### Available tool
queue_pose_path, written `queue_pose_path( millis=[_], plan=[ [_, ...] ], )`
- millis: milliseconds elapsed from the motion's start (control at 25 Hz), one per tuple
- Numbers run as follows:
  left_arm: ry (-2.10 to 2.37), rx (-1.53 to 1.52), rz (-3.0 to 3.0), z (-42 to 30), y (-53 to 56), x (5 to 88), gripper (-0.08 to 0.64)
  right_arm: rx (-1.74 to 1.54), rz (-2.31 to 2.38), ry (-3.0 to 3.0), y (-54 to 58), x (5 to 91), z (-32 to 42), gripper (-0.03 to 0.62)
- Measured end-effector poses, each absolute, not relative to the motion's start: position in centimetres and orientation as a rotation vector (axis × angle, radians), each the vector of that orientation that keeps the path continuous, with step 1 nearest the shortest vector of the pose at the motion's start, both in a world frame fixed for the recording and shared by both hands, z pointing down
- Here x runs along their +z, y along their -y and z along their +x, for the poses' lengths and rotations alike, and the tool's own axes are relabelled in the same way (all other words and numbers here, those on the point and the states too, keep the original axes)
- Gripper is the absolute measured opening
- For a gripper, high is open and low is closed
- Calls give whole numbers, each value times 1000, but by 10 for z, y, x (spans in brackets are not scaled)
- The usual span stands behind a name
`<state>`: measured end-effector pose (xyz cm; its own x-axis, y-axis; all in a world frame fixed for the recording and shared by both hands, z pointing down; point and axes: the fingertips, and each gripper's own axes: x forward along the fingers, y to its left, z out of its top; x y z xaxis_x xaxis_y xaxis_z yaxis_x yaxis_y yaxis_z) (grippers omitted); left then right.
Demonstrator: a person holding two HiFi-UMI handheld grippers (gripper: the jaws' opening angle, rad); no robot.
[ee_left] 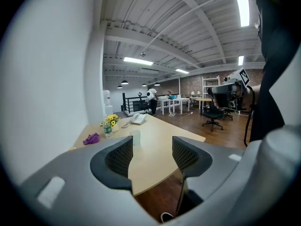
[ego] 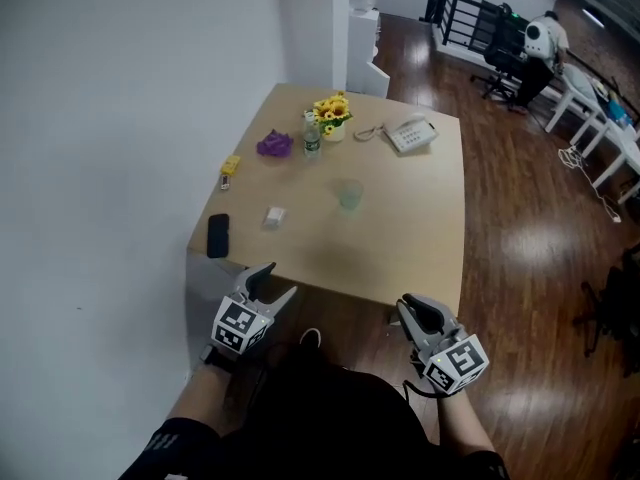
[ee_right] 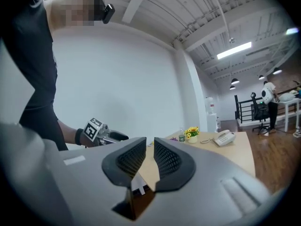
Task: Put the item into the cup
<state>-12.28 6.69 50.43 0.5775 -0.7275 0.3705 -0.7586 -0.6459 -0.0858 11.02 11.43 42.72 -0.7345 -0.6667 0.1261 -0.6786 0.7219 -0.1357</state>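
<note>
the left tongs stand spread at their widest with nothing between the jaws, while the right tongs are drawn in to a narrow slit, also empty. both hang off the near edge of the table, well short of the clear cup. the small white item lies on the table to the left of the cup and slightly nearer the person, touched by neither pair of tongs.
</note>
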Motion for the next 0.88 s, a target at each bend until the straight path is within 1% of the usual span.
queue_pose_path(
  millis=[160, 360, 640, 880],
  plan=[
    [1290, 663, 2699, -123, -47, 521, 256, 277, 1127, 2842, -94, 431, 114, 60],
    [1332, 693, 2634, -145, 1, 548, 256, 277, 1135, 2819, -55, 438, 110, 60],
    [1337, 834, 2494, -201, 95, 608, 255, 331, 1179, 2779, 22, 440, 102, 60],
    [1257, 979, 2375, -248, 152, 674, 229, 350, 1190, 2739, 100, 442, 75, 60]
  ],
)
